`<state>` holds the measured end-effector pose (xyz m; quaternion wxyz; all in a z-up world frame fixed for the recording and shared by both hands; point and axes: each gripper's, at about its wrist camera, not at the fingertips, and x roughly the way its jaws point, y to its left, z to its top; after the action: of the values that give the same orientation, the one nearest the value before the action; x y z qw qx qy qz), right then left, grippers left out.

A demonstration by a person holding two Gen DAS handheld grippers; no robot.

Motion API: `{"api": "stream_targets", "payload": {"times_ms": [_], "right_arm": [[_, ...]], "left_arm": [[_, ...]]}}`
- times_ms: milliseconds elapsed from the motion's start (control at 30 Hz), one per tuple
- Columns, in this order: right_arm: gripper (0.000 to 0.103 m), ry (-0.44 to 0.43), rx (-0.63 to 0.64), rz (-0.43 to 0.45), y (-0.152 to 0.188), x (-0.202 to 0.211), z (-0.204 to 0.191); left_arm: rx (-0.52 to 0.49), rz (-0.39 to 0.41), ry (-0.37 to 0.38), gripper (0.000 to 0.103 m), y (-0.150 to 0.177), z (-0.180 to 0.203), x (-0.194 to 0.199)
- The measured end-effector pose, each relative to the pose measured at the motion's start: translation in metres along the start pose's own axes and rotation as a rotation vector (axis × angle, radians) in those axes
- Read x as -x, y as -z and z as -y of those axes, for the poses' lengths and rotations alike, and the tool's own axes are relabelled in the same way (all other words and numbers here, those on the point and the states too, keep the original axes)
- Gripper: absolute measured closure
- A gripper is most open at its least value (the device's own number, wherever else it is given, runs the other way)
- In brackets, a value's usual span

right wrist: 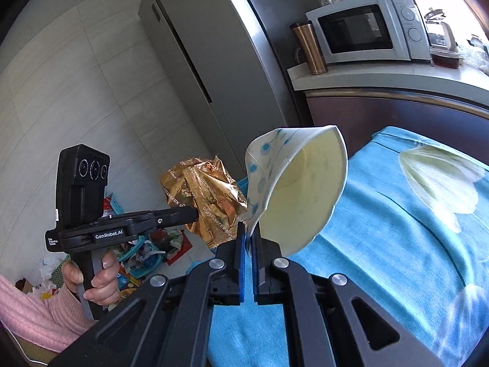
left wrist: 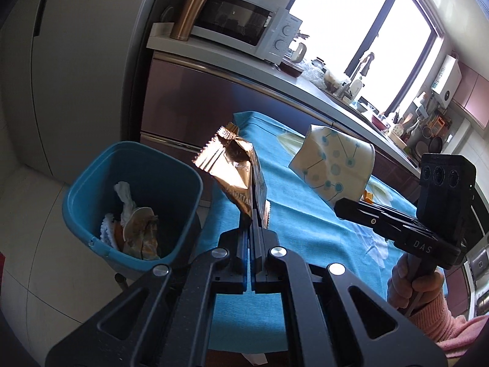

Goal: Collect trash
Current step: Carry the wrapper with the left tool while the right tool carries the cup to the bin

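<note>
Only the left wrist view catches the blue plastic bin [left wrist: 134, 202], trash inside. Left gripper [left wrist: 255, 214] pinches a crinkly gold foil wrapper [left wrist: 235, 168]; right gripper [right wrist: 251, 238] clamps a squashed paper cup [right wrist: 302, 189] above the teal tabletop [right wrist: 382, 244].

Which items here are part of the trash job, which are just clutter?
Job:
- gold wrapper, pinched in left claw
- crushed paper cup, pinched in right claw
- blue bin, already holding trash

Lying about:
- microwave
- copper tumbler
- fridge
- blue tablecloth
- worktop clutter by the window
</note>
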<state>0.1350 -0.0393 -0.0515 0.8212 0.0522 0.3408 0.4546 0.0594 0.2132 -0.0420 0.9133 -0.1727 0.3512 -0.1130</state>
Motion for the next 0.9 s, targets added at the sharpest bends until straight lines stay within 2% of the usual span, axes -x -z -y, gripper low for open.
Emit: {"api": "stream_targets", "payload": {"times_ms": [433, 900], "right_arm": [[0.1, -0.03, 0.066, -0.119, -0.02, -0.068, -0.019], [0.1, 0.007, 0.08, -0.225, -0.029, -0.133, -0.022]], "left_arm": [[0.092, -0.003, -0.12, 0.102, -0.001, -0.062, 0.0], [0.143, -0.053, -0.173, 0.102, 0.002, -0.095, -0.028]]}}
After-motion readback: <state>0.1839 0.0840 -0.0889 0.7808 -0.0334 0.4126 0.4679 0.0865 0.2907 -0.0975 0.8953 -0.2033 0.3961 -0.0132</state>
